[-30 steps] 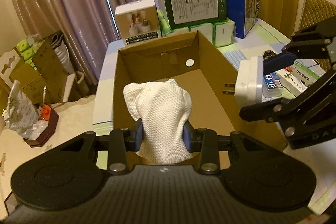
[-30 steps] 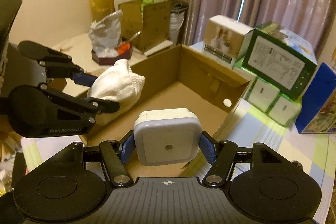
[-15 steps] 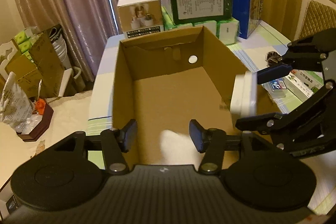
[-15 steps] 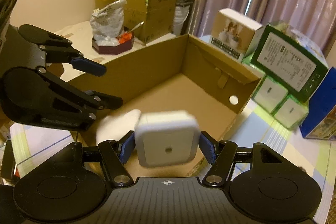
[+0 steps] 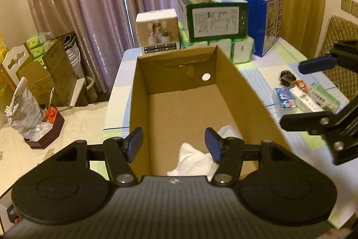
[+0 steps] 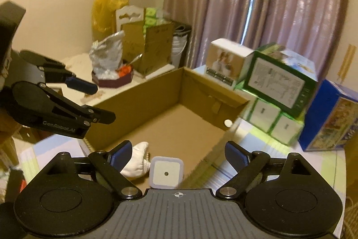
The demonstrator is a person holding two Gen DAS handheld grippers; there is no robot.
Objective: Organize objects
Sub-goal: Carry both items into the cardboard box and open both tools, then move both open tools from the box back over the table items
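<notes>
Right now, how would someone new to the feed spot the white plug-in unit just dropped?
Find the open cardboard box mid-table. On its floor at the near end lies the white plug-in unit, beside a white knitted cloth. It is the hard, rounded square with a central dot.

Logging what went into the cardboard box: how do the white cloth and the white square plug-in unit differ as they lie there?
The white cloth is soft, knitted and crumpled into a lump; the square plug-in unit is hard and smooth with rounded corners and a small dark dot at its centre. The cloth has no set shape; the unit lies flat, face up. Both are white, lie side by side on the floor of the cardboard box at its near end, and are free of either claw.
</notes>
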